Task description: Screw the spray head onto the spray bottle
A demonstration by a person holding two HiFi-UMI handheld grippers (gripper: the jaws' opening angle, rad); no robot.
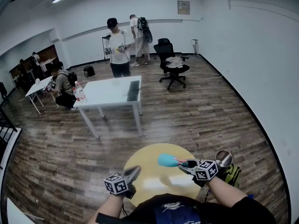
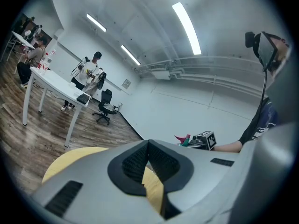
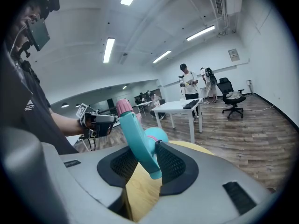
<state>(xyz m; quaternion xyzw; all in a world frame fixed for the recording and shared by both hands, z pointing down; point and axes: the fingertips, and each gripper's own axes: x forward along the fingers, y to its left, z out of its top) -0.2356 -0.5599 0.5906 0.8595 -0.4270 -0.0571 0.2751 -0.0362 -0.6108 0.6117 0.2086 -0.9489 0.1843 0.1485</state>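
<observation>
A teal spray bottle (image 1: 166,160) with a round body hangs over the round yellow table (image 1: 154,183), and its spray head is on its neck. My right gripper (image 1: 185,165) is shut on the teal spray head (image 3: 140,146). The pink nozzle (image 3: 124,107) sticks up to the left, and the bottle body (image 3: 156,136) lies beyond the jaws. My left gripper (image 1: 133,172) hovers at the table's left edge, apart from the bottle. Its jaws (image 2: 148,146) are shut with nothing between them. In the left gripper view the right gripper's marker cube (image 2: 206,139) shows far right.
A white table (image 1: 112,93) stands in the middle of the wooden floor, with an office chair (image 1: 170,64) behind it. Two people (image 1: 119,48) stand at the back and another crouches at the left (image 1: 63,87). A green bag (image 1: 232,174) lies right of the yellow table.
</observation>
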